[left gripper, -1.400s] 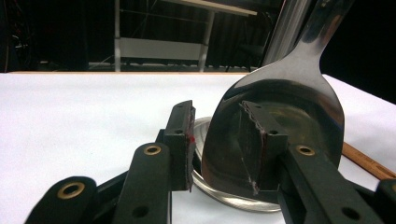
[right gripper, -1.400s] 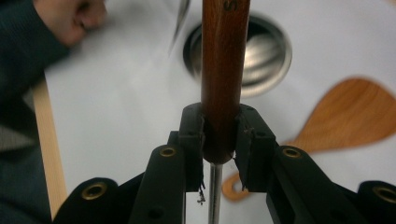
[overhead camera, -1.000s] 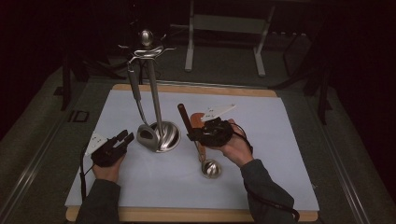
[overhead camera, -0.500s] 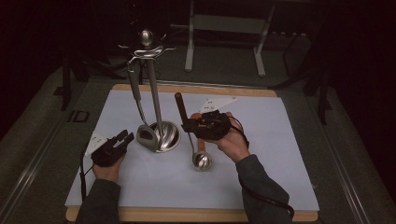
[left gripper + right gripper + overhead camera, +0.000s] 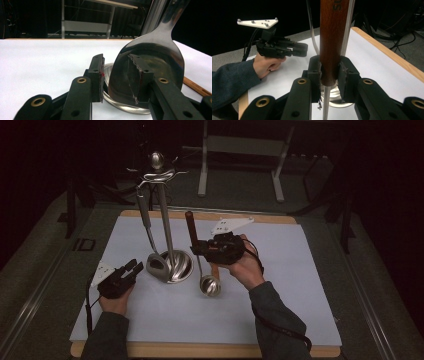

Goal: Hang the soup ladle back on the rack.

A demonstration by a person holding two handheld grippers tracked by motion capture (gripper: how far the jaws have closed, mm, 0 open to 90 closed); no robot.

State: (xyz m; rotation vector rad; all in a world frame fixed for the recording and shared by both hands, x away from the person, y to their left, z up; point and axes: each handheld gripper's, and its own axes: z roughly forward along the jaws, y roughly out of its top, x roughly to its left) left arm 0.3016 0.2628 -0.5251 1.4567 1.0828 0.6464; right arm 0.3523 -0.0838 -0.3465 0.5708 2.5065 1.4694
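Compared with a second ago, the right gripper [image 5: 199,248] has tipped the steel ladle with the dark wooden handle [image 5: 192,231] from a slant to nearly upright and carried it closer to the chrome utensil stand with a round dished base [image 5: 166,240]. Its jaws are clamped on the lower part of the wooden grip, as the right gripper view shows [image 5: 329,72]. The ladle's round bowl [image 5: 210,285] sits low over the white mat [image 5: 310,285], just beside the stand's base; whether it touches the mat cannot be told.

The left gripper [image 5: 134,268] rests near the stand with its jaws apart and holding nothing. In the left gripper view, the polished steel blade of a spatula [image 5: 150,67] hanging on the stand is just ahead of the jaws.

The step in hand appears to be hanging the ladle on the stand's curved top hooks [image 5: 157,172], where the spatula already hangs. The next move would call for lifting the handle's tip up to a free hook without knocking the stand or the spatula.
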